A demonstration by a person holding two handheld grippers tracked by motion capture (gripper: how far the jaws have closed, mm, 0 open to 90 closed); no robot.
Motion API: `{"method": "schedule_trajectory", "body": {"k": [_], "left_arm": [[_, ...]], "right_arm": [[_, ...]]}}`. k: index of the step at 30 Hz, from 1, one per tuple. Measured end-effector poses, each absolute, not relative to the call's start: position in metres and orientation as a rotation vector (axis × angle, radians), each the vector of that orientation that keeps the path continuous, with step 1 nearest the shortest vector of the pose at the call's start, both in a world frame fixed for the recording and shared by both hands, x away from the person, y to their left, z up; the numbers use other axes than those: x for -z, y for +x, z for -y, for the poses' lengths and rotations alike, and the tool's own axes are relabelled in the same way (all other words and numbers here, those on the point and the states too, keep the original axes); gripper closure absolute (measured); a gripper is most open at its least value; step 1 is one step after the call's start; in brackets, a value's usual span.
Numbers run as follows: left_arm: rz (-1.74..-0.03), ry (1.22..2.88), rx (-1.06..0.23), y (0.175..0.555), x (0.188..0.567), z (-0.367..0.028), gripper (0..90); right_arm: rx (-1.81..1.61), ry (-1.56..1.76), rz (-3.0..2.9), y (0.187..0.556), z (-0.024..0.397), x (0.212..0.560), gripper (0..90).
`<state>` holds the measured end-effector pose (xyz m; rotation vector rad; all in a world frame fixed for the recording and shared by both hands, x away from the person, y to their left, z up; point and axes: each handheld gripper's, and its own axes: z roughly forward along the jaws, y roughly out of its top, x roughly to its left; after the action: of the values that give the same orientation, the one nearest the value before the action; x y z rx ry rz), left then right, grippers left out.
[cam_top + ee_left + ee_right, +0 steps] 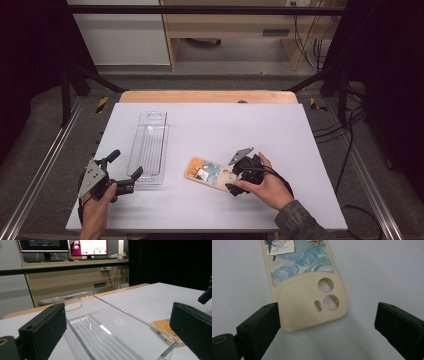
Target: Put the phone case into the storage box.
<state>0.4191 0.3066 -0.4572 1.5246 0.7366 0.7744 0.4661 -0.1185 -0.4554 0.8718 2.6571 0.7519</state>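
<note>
Over at the near left corner of the table [280, 125], the left gripper [126, 165] sits low in the person's left hand [95, 207], its jaws spread wide and holding nothing. They point toward the near end of a clear plastic tray [149, 145], and one jaw tip lies just beside the tray's near edge; from above I cannot tell whether it touches. In the left gripper view the tray [100, 332] runs away between the two black jaws toward the far edge of the table, with a handle slot in its far end wall. It lies lengthwise, left of the table's middle, and has nothing in it.

To the right of the tray, a little apart from it and nearer the front edge, a phone case [210, 174] lies flat on the white surface. It is cream-coloured, with a printed picture in blue and orange tones on its back. Its camera end points toward the right.

The right gripper [235, 172] is at that end, held in the person's right hand [267, 187], whose sleeve comes in from the near right corner. Its jaws are wide open and grip nothing. In the right gripper view the phone case [309, 302] shows its camera cut-outs between the jaws: the left jaw is right against the case's corner, the right jaw well clear of it.
</note>
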Motion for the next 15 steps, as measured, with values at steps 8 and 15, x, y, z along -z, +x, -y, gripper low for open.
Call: {"method": "schedule_trajectory", "body": {"k": [8, 15], "left_arm": [[-0.736, 1.526, -0.773, 0.4192, 0.4572, -0.3066, 0.7], [-0.736, 1.525, -0.773, 0.4193, 0.4571, -0.3067, 0.6]], "right_arm": [[-0.716, 0.854, -2.691, 0.4683, 0.1137, 0.4583, 6.4], [-0.696, 0.848, -2.705, 0.4708, 0.1116, 0.4606, 6.4]]}}
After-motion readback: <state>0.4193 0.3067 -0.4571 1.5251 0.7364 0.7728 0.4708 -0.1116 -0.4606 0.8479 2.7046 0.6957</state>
